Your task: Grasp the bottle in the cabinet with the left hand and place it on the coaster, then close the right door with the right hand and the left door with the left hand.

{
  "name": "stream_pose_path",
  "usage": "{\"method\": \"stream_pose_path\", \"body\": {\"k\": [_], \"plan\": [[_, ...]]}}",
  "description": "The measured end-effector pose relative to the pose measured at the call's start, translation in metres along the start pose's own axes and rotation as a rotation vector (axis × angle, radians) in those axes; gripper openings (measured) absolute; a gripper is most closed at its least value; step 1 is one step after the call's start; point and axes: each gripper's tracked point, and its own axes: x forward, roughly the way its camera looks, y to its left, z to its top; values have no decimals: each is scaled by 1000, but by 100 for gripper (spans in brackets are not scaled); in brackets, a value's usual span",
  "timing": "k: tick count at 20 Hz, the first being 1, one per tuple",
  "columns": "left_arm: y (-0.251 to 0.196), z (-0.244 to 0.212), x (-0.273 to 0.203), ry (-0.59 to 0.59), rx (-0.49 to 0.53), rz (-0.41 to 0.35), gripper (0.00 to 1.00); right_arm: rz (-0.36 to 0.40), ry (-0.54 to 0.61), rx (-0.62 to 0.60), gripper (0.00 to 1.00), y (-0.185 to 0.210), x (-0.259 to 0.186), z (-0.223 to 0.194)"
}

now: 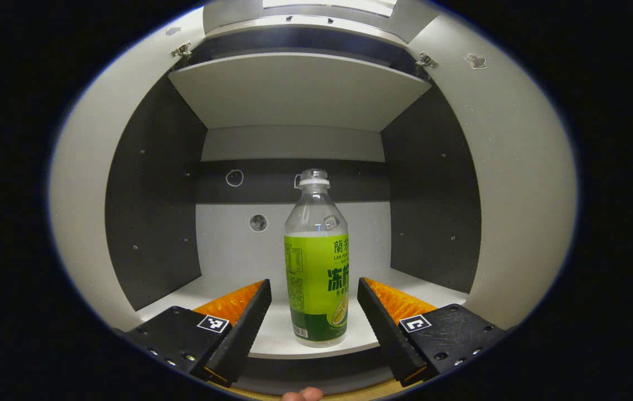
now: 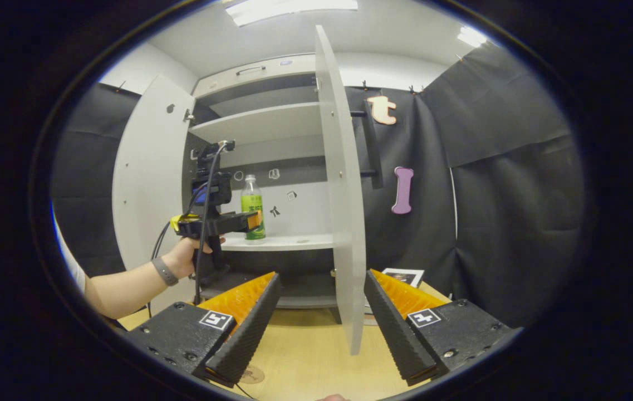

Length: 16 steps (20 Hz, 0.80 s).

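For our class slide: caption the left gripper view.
Open left gripper flanks the upright bottle on the cabinet shelf.

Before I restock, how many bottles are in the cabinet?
1. The bottle stands upright on the cabinet's lower shelf, between the open left gripper's fingers. The upper shelf's top is hidden, so more may sit there.

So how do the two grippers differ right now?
The left gripper sits at the cabinet shelf with the bottle between its fingers, not yet clamped; the right gripper hangs back over the table, the right door's edge between its fingers. Both are open.
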Motion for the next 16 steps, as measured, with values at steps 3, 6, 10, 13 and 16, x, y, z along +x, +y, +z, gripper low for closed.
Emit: {"method": "stream_pose_path", "body": {"k": [3, 6, 10, 13, 16], "plan": [[3, 3, 23, -3, -11, 8, 95, -22, 9, 8, 99, -9, 3, 0], [6, 10, 36, -7, -9, 25, 95, -37, 14, 14, 99, -15, 3, -1], [3, 11, 30, 8, -46, 12, 74, -43, 3, 10, 99, -20, 3, 1], [3, 22, 14, -17, -56, 4, 72, -29, 4, 13, 99, -18, 2, 1], [1, 32, -14, -34, -52, -24, 72, -4, -8, 9, 99, -11, -2, 5]]}}
